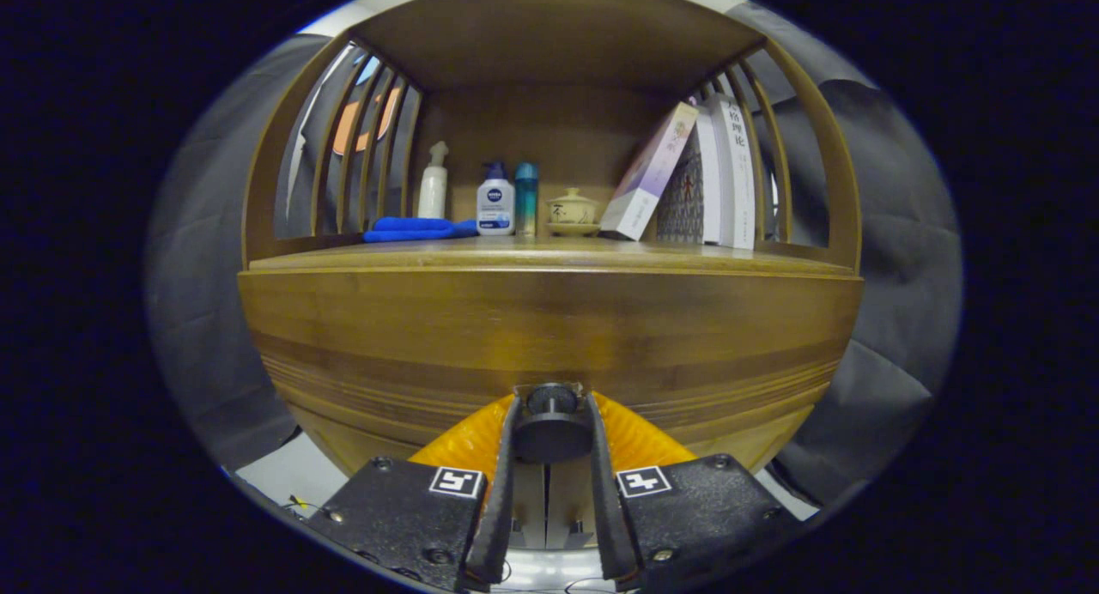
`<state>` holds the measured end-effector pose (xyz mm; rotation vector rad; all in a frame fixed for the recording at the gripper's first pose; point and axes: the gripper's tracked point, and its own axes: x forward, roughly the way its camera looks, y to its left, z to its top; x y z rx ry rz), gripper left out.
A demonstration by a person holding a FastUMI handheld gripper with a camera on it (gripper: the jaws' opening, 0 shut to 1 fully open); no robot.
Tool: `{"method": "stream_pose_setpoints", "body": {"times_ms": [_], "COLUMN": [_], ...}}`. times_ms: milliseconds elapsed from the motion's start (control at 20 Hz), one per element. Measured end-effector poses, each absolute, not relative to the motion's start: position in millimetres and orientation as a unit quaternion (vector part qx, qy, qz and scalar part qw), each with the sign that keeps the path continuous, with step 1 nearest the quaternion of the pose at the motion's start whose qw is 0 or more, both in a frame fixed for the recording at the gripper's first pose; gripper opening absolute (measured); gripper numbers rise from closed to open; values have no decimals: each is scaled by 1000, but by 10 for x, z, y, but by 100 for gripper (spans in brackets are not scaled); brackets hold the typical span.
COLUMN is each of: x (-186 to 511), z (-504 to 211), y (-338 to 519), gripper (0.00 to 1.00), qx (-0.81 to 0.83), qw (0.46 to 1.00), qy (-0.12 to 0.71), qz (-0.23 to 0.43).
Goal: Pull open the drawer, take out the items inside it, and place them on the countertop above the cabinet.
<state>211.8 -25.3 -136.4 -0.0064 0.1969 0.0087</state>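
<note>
A wooden cabinet fills the view, its drawer front (549,328) a wide brown panel right ahead. A dark round knob (551,422) sticks out of the panel's lower middle. My gripper (551,405) is shut on the knob, one finger pressing on each side of it. The drawer looks closed or barely out; its inside is hidden. The countertop (549,252) runs along the top edge of the drawer front, under a roofed shelf space.
At the back of the countertop lie a blue cloth (416,229), a white pump bottle (434,182), a white and blue bottle (495,201), a teal tube (526,197), a small lidded pot (572,209) and leaning books (687,178). Slatted wooden sides close both ends.
</note>
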Motion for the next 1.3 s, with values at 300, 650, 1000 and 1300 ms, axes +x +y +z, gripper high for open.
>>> {"method": "stream_pose_setpoints", "body": {"times_ms": [300, 650, 1000, 1300], "x": [1849, 1359, 855, 521], "z": [-1381, -1414, -1465, -1574], "y": [-253, -281, -331, -356], "gripper": [42, 42, 42, 41], "qx": [-5, -9, -7, -2], "qw": [994, 994, 993, 993], "qy": [108, 110, 115, 119], "qz": [-1, 5, 12, 10]}}
